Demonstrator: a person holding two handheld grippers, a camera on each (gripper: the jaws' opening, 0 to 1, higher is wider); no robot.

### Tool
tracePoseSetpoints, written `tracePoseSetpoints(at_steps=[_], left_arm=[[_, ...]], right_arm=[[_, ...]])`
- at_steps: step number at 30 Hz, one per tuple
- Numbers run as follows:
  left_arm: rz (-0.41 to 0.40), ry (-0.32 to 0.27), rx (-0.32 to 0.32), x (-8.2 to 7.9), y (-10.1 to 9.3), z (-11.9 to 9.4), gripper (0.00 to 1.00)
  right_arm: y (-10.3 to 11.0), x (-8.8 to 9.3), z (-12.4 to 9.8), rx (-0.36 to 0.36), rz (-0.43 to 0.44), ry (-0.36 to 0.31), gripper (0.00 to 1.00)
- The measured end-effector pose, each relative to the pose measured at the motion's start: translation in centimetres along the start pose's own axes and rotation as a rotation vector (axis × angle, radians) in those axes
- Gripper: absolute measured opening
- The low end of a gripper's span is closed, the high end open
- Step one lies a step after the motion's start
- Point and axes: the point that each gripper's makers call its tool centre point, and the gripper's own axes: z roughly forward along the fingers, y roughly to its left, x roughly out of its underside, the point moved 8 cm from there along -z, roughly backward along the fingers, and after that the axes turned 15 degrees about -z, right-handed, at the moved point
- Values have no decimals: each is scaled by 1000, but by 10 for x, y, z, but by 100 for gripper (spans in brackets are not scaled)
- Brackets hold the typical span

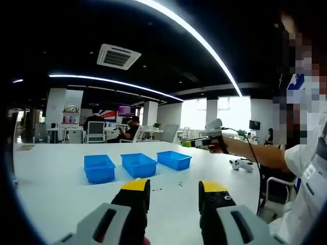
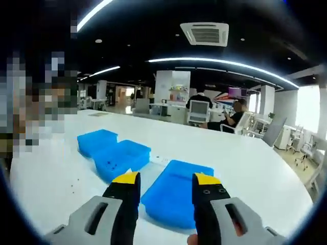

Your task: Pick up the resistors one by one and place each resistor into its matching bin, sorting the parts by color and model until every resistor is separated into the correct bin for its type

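Three blue bins stand in a row on the white table: left bin [image 1: 99,168], middle bin [image 1: 139,164], right bin [image 1: 174,160]. Tiny resistors [image 1: 180,184] lie scattered on the table in front of them. My left gripper [image 1: 173,190] is open above the table's near side, nothing between its yellow-tipped jaws. The right gripper [image 1: 204,142] is held up in the air at the right by a person's hand. In the right gripper view, my right gripper [image 2: 162,182] is open above the nearest bin [image 2: 176,198], with the other bins [image 2: 124,158] [image 2: 96,141] behind. Small dark parts [image 2: 110,164] lie in the middle bin.
A white game controller [image 1: 241,164] lies on the table at the right. The person's arm and white shirt [image 1: 306,173] fill the right side. Office chairs, desks and seated people [image 2: 236,118] are beyond the table's far edge.
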Motion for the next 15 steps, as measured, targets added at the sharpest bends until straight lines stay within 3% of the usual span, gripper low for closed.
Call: tracePoseSetpoints(at_steps=[6,12,15], left_arm=[[-1,-1,1,0,0,1,40],[1,-2,2,0,-1,1,40],[2,-3,1,0,-2,1,40]], right_arm=[[29,-4,-42,-56,1,-97,47],[68,-2,-92,-97,-14,-150,48],[78,-3,-110,-97,-3,-181,48]])
